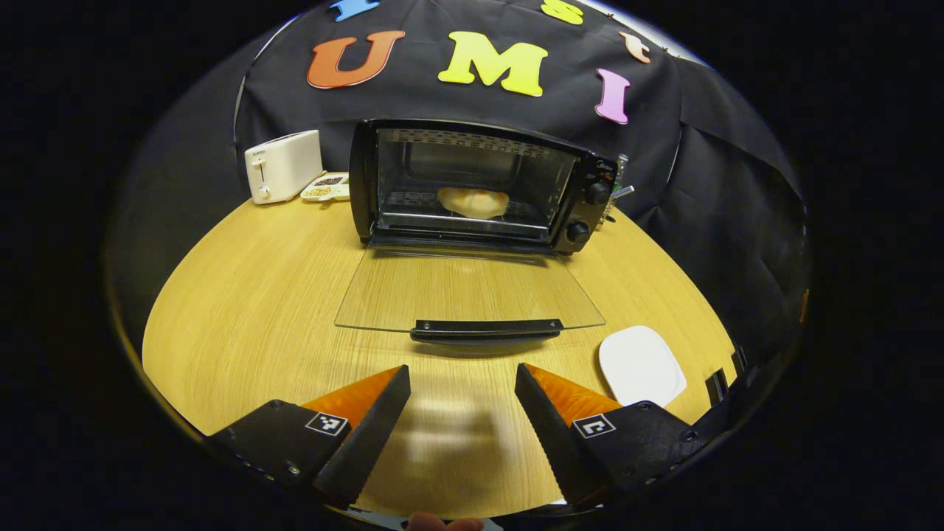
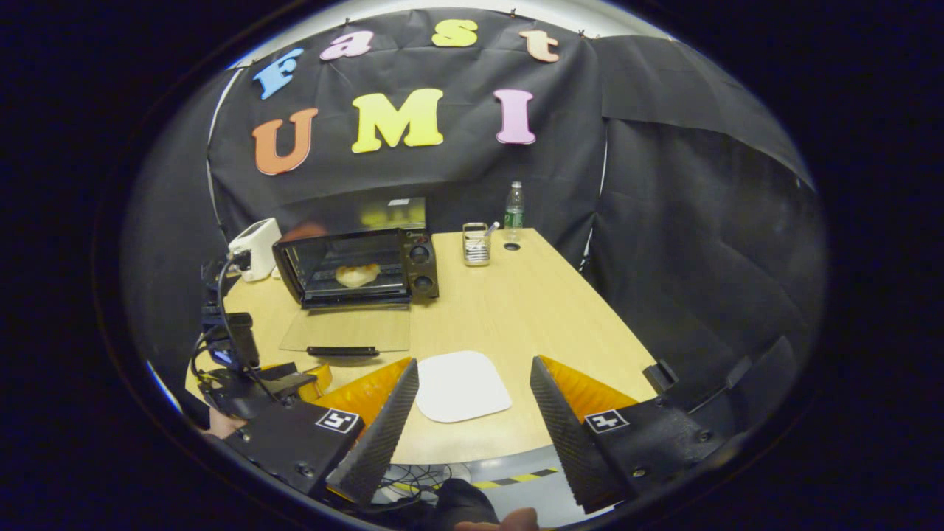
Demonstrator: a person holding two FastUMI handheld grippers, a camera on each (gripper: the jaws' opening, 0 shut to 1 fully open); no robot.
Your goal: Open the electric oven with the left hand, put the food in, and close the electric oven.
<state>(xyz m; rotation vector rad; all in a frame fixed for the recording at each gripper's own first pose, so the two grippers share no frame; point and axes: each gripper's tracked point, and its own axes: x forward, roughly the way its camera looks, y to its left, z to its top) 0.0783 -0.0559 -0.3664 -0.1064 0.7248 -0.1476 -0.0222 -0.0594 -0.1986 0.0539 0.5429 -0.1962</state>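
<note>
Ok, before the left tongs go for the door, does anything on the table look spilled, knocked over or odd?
Nothing stands out. The oven sits square, its glass door folded flat onto the table, the food resting on the rack inside. The white plate is bare, the toaster upright. Both the left tongs and right tongs are open.

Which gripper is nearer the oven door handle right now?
Left. The left gripper hovers open just short of the door handle; the right gripper sits farther back, over the white plate.

both views toward oven, table
</note>
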